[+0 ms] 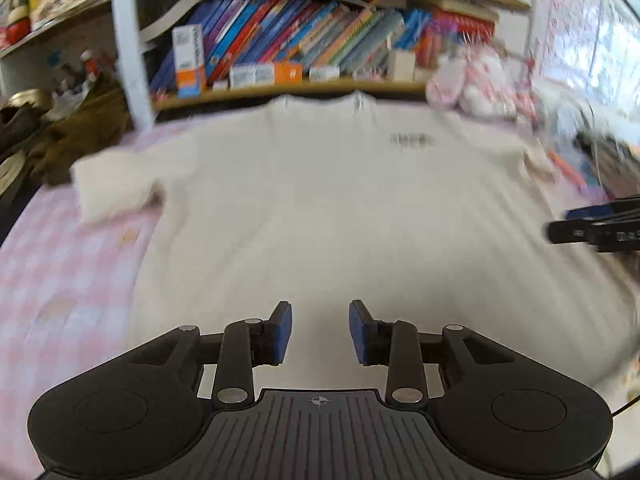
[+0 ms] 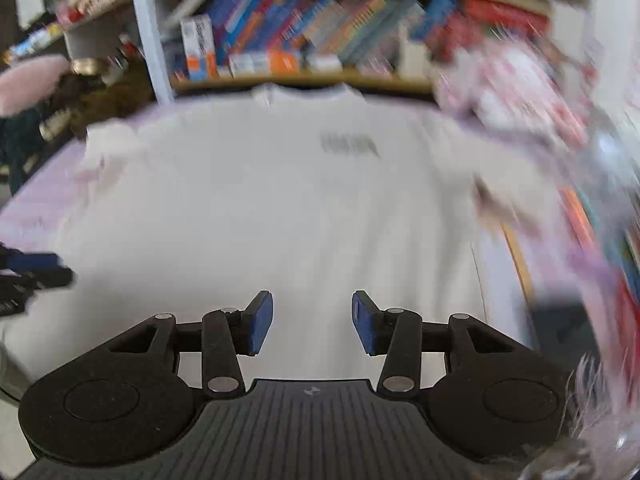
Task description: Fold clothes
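Left wrist view: the left gripper (image 1: 319, 330) hangs over the hem end of the cream T-shirt (image 1: 320, 208), blue pads well apart and gripping nothing. The right gripper (image 2: 312, 320) hangs likewise over the T-shirt, equally wide and empty. The T-shirt lies flat, front up, on a pink checked bedsheet (image 1: 60, 272), collar nearest the bookshelf (image 1: 288, 88); frames blurred.
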`<control>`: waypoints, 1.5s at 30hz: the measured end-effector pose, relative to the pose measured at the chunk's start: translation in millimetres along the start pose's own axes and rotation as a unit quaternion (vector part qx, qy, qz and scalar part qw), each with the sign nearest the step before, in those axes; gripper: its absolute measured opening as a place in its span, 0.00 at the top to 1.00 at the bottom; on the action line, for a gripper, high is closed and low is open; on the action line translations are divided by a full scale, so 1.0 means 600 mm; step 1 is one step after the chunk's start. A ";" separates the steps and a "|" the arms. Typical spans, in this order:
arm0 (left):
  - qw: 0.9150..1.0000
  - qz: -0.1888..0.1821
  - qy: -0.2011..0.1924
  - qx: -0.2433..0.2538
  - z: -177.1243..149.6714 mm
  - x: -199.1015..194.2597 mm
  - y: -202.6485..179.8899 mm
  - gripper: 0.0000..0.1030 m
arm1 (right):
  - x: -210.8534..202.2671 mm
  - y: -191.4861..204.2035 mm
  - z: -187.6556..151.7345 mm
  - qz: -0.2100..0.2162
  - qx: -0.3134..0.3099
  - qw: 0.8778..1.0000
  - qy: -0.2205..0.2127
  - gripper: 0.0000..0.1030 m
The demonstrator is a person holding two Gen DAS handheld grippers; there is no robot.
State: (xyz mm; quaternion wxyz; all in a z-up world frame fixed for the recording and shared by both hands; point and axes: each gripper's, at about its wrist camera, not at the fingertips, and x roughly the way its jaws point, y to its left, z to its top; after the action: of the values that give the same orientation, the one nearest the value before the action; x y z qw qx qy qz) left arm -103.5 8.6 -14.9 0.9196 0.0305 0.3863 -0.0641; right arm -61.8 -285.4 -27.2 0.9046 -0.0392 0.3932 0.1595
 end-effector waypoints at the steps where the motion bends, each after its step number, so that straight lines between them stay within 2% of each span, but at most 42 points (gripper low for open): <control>1: 1.000 -0.001 0.004 0.008 -0.019 -0.014 0.001 0.69 | -0.013 0.004 -0.026 -0.011 0.007 1.000 0.010 0.60; 3: 1.000 -0.004 0.009 0.021 -0.053 -0.039 0.004 0.69 | -0.040 0.011 -0.078 -0.032 0.020 0.999 0.030 0.60; 7: 1.000 0.000 0.019 0.018 -0.097 -0.069 0.013 0.69 | -0.080 0.016 -0.143 -0.058 0.062 0.995 0.046 0.60; 13: 0.998 0.027 0.024 -0.051 -0.120 -0.079 0.067 0.69 | -0.104 -0.018 -0.153 -0.104 0.107 0.988 0.045 0.60; 17: 0.996 0.051 0.028 -0.074 -0.134 -0.079 0.094 0.69 | -0.107 -0.047 -0.150 -0.129 0.124 0.983 0.042 0.60; 23: 0.991 0.079 0.032 -0.100 -0.144 -0.078 0.126 0.68 | -0.094 -0.056 -0.139 -0.130 0.129 0.982 0.043 0.60; 30: 0.988 0.073 0.034 -0.131 -0.153 -0.083 0.146 0.67 | -0.082 -0.067 -0.129 -0.133 0.134 0.981 0.044 0.61; 35: 0.980 0.034 0.049 -0.187 -0.164 -0.072 0.175 0.68 | -0.084 -0.078 -0.130 -0.141 0.146 0.978 0.043 0.61; 36: 0.978 0.017 0.052 -0.201 -0.168 -0.067 0.182 0.74 | -0.084 -0.083 -0.131 -0.142 0.151 0.977 0.043 0.61; 38: 0.972 -0.008 0.054 -0.227 -0.173 -0.058 0.191 0.79 | -0.084 -0.093 -0.134 -0.143 0.161 0.976 0.045 0.61; 39: 0.970 -0.018 0.053 -0.238 -0.174 -0.057 0.194 0.90 | -0.084 -0.096 -0.135 -0.143 0.167 0.974 0.047 0.61; 40: 0.967 -0.028 0.053 -0.248 -0.176 -0.056 0.198 0.96 | -0.083 -0.097 -0.136 -0.144 0.170 0.974 0.049 0.61; 42: 0.963 -0.039 0.051 -0.262 -0.178 -0.057 0.204 0.97 | -0.081 -0.100 -0.138 -0.145 0.175 0.972 0.053 0.61; 45: 0.967 -0.033 0.057 -0.245 -0.175 -0.056 0.202 0.97 | -0.078 -0.099 -0.141 -0.146 0.177 0.972 0.051 0.61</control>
State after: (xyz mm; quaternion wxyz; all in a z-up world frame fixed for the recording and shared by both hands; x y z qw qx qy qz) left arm -184.2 142.6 -63.6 0.8728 -0.2044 0.4432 0.0040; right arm -132.2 -370.5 -54.7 0.8894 0.0564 0.4510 -0.0488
